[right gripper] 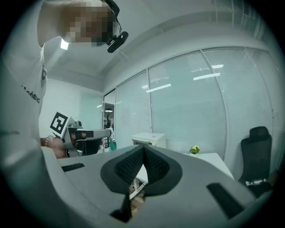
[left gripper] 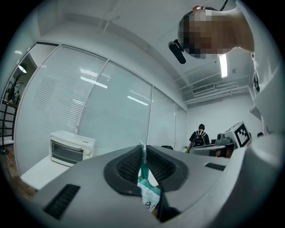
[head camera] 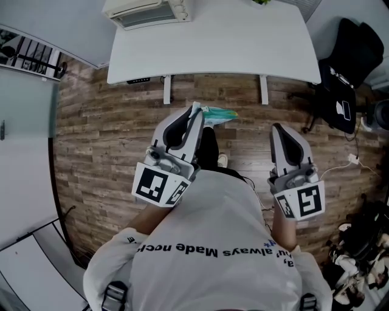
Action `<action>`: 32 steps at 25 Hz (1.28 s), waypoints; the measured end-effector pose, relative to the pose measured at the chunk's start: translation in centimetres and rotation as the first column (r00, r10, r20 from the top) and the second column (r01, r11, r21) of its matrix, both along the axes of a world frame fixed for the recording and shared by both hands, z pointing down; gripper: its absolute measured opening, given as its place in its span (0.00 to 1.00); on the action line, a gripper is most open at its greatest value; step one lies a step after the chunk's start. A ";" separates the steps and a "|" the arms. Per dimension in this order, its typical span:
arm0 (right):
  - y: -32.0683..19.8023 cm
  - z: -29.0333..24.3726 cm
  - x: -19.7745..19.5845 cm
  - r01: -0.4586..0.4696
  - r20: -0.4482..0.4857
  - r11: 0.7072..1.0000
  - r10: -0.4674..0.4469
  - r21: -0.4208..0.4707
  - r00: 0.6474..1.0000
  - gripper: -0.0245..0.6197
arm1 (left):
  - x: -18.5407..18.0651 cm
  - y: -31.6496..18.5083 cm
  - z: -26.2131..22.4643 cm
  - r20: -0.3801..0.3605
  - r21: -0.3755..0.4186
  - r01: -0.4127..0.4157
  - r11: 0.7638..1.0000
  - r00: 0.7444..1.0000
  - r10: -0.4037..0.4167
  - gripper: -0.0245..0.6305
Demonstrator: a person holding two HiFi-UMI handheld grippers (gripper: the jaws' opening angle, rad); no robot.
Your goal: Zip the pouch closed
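A person in a white printed T-shirt (head camera: pixel 206 243) stands on a wood-plank floor (head camera: pixel 103 140) facing a white table (head camera: pixel 213 42), a hand-held gripper in each hand. The left gripper (head camera: pixel 196 110) has its dark ribbed pads pressed together on an edge of the pouch (head camera: pixel 220 113), a small teal-and-white bag with printed marks on it. It is held in the air short of the table's near edge, not resting on anything. From the head view the pouch sticks out sideways from the jaw tips toward the right gripper (head camera: pixel 278 129). In the left gripper view a thin strip of it runs up between the pads while the rest bunches below them. Whether its zip is open or done up cannot be made out. The right gripper is held level beside the left and well apart from it, its pads pressed together with nothing between them. A white toaster oven (head camera: pixel 149 11) sits at the table's far left corner, and a small green plant (right gripper: pixel 194 149) stands further along the tabletop. A black office chair (head camera: pixel 349 61) is parked off the table's right end. Frosted glass partitions (left gripper: pixel 111 107) line the room, and a second person with a backpack (left gripper: pixel 199 137) stands at the far end, back turned.
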State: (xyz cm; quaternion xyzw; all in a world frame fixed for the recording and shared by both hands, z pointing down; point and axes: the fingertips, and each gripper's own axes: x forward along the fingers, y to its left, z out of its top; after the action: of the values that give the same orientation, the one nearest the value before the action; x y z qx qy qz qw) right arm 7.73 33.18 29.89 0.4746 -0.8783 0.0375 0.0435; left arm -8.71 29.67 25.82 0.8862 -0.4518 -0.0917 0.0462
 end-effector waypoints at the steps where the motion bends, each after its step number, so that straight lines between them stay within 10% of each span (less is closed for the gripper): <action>1: -0.2 0.0 0.0 -0.001 -0.002 1.000 0.001 0.003 1.000 0.05 | 0.0 -0.2 0.1 -0.003 0.002 -0.001 1.000 1.000 0.001 0.11; 32: -21.1 0.3 -3.6 0.016 -0.036 1.000 -0.017 -0.022 0.999 0.05 | -3.1 -21.1 0.6 -0.021 -0.034 -0.020 0.999 1.000 0.019 0.11</action>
State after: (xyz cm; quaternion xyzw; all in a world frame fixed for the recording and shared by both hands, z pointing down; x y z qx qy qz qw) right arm 4.15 12.11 30.23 0.4674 -0.8808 0.0382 0.0647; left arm -11.85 8.53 26.47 0.8886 -0.4442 -0.0928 0.0668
